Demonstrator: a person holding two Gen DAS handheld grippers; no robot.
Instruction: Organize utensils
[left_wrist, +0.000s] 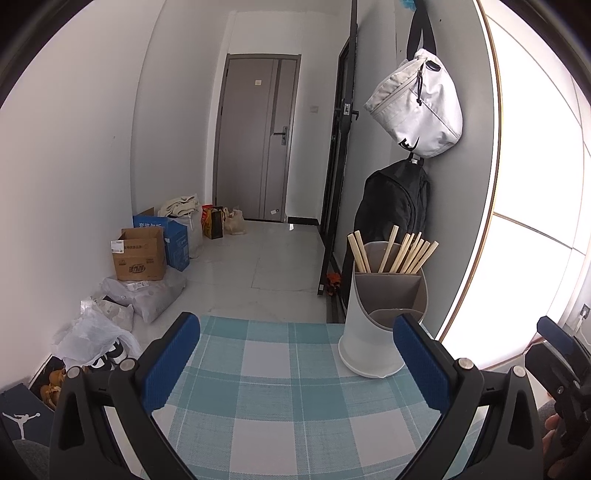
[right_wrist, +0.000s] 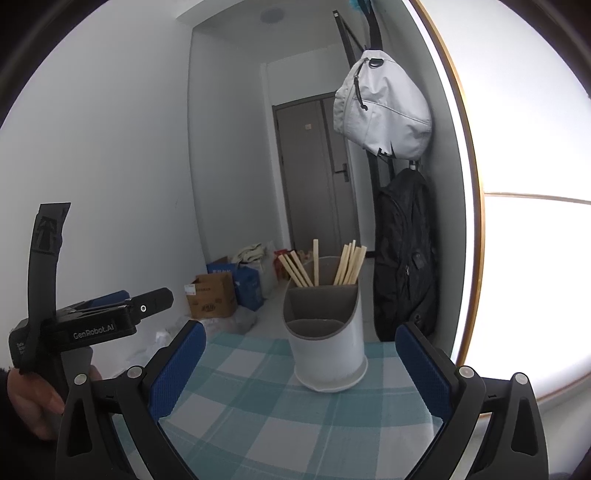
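Nearest the lens, the left gripper (left_wrist: 295, 354) holds its blue-padded fingers (left_wrist: 171, 360) wide apart over the teal-and-white checked tablecloth (left_wrist: 273, 406), with nothing between them. The right gripper (right_wrist: 300, 356) is likewise spread wide and empty above the same cloth, and a hand (right_wrist: 29, 402) shows at the left edge of its view, gripping the other tool's handle.

Just beyond both sets of fingertips stands the white utensil holder (right_wrist: 327, 343), upright near the far edge of the cloth; neither gripper touches it. The holder has a grey inner divider: its near compartment looks empty, and its rear compartment holds the wooden chopsticks (right_wrist: 349, 264), leaning in two loose bunches with one standing almost straight.

Behind the holder, a black backpack (right_wrist: 402, 258) hangs against the wall, and a white sling bag (right_wrist: 380, 107) hangs above that. Left of the holder, on the floor, lie cardboard boxes (left_wrist: 142, 254) and plastic bags. Farthest from the holder is a grey door (left_wrist: 256, 136).
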